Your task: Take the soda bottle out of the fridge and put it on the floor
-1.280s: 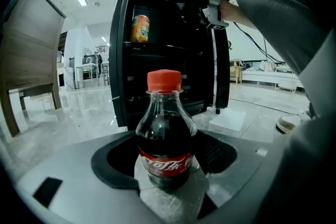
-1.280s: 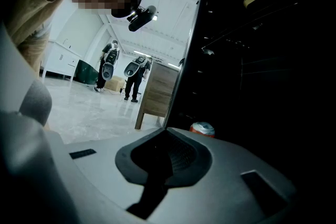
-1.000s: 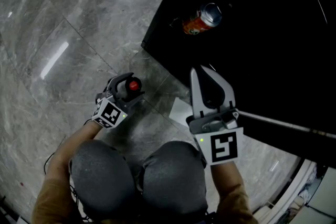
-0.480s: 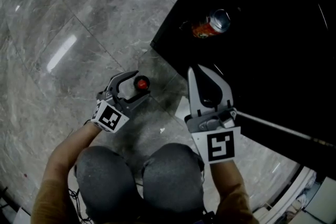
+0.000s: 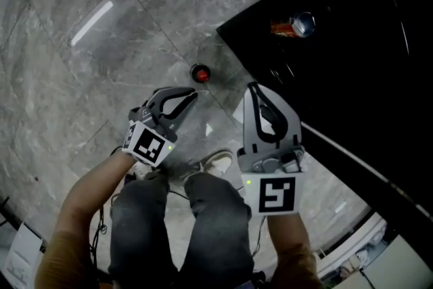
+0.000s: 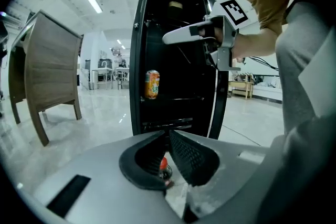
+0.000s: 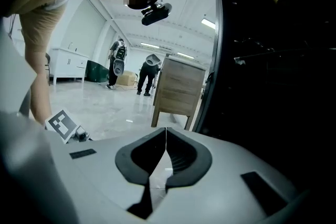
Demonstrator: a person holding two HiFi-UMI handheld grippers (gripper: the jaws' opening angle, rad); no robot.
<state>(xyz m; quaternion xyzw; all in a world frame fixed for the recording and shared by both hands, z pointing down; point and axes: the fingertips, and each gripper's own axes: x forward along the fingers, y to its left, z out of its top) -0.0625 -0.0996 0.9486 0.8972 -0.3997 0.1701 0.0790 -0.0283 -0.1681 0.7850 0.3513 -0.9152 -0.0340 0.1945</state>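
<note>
So your soda bottle (image 5: 199,73) stood upright on the floor (image 5: 81,78), just ahead of your left tool (image 5: 192,95) and clear of it. Those jaws had just been closing on nothing. Your right tool (image 5: 254,87) was pinched together too, empty, nearer the fridge (image 5: 379,24). Left was the closer one, I'd say.

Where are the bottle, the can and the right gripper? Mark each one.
Bottle (image 5: 199,73), head view, on its red cap.
Can (image 6: 151,84), left gripper view, on its orange side.
Right gripper (image 5: 254,86), head view, at its closed fingertips.
</note>
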